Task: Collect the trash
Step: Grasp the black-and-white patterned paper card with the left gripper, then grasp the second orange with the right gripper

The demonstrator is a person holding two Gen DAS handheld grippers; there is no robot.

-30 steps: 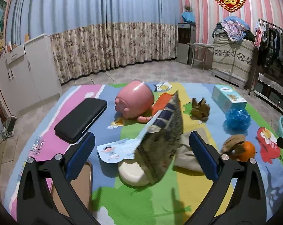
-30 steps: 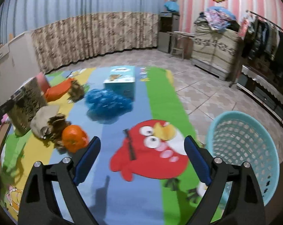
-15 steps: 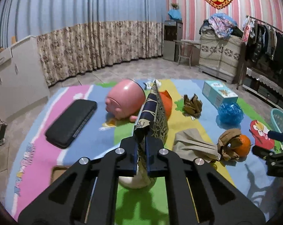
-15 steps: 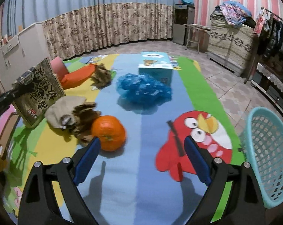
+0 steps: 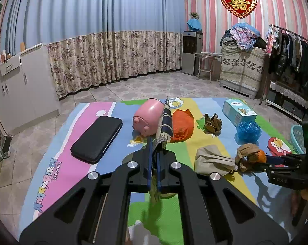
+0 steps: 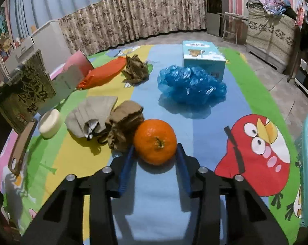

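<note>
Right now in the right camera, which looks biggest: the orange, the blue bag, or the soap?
1. Blue bag
2. Orange, though it sits nearest, between the right tongs
3. Soap

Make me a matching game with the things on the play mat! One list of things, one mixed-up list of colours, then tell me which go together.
Things:
1. round orange fruit
2. crumpled plastic bag
3. piggy-shaped pot
4. flat rectangular case

Colours:
A. black
B. orange
C. pink
D. blue

Pairs: 1-B, 2-D, 3-C, 4-A
</note>
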